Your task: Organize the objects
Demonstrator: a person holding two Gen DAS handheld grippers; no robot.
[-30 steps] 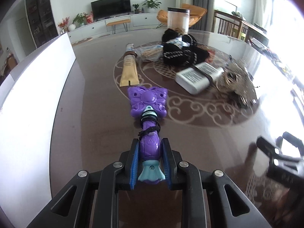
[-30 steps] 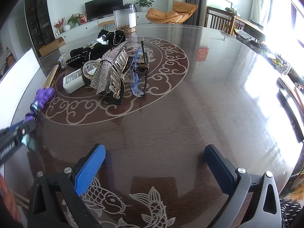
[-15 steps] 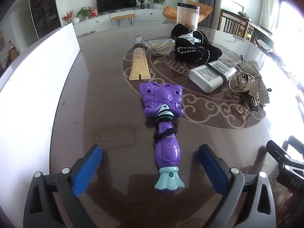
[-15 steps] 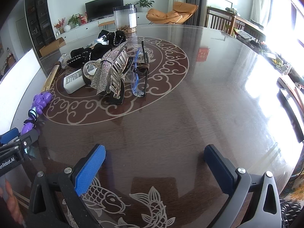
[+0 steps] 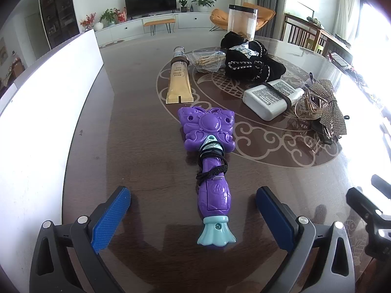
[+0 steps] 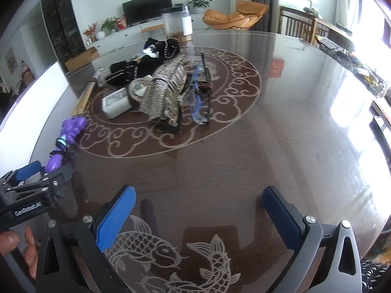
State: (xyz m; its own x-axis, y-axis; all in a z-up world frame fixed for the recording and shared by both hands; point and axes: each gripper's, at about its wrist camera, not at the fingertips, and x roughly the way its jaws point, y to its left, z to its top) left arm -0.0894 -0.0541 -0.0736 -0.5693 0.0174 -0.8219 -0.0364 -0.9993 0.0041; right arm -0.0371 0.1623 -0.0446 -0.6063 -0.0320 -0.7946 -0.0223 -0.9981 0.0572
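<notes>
A purple butterfly toy wand (image 5: 212, 161) with a teal tail and a black cord lies flat on the dark round table (image 5: 146, 146). My left gripper (image 5: 193, 210) is open, its blue pads either side of the wand's handle, not touching it. The wand also shows in the right wrist view (image 6: 66, 136), with the left gripper (image 6: 36, 173) at its near end. My right gripper (image 6: 199, 210) is open and empty above the table's front part with the fish pattern.
A pile sits mid-table: a beige tube (image 5: 178, 83), a white bottle (image 5: 271, 97), black cloth (image 5: 249, 61), a rhinestone clutch (image 6: 166, 90), blue glasses (image 6: 199, 100) and a clear jar (image 6: 177, 24). A white board (image 5: 41, 112) stands along the left edge.
My left gripper let go of the wand's handle and opened wide; the wand now lies free on the table. The right gripper has not moved.
</notes>
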